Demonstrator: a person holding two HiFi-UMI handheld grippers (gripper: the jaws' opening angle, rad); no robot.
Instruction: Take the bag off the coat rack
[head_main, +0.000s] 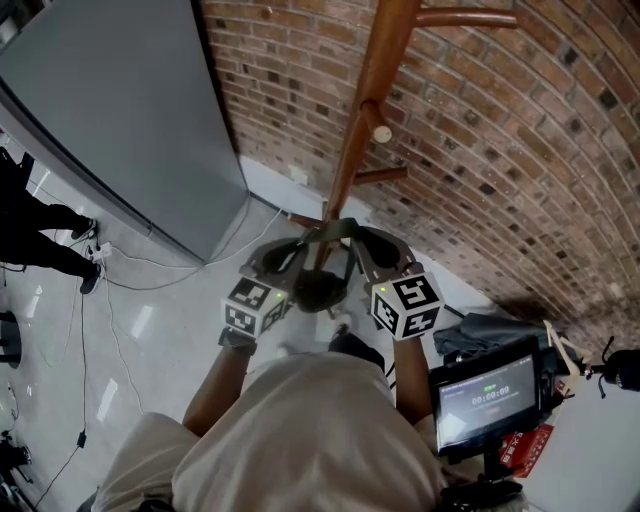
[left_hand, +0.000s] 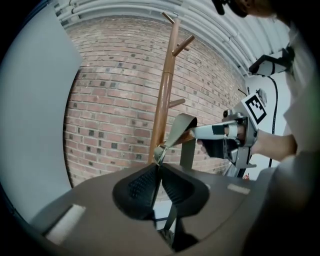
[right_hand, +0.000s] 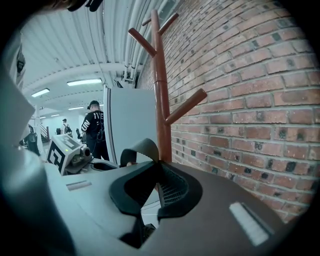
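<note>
Person's left hand-held gripper (left_hand: 159, 167) clenching on strap (left_hand: 181, 125); right hand-held gripper (right_hand: 158, 170) pinching same strap (olive-grey webbing, arching between them). Bag (head_main: 320, 290) hanging below, between both, just beside rack (head_main: 352, 150) pole; brick wall (head_main: 500, 150) standing behind.

We see a wall (head_main: 500, 130) of reddish-brown bricks in even courses, with pale grey mortar and a few darker bricks scattered among them. The coat rack (head_main: 372, 100) is warm reddish-brown wood. The strap (head_main: 335, 232) is a dull olive-grey, and the bag (head_main: 320, 290) below it is dark, almost black. The cubes on the left gripper (left_hand: 159, 167) and the right gripper (right_hand: 157, 167) carry black square markers on white. The pads (left_hand: 137, 187) are black with a fine ribbed grid. The panel (head_main: 120, 110) is plain flat grey, the floor (head_main: 150, 310) glossy pale grey, the shirt (head_main: 310, 440) beige, and the tag (head_main: 525, 450) red.
</note>
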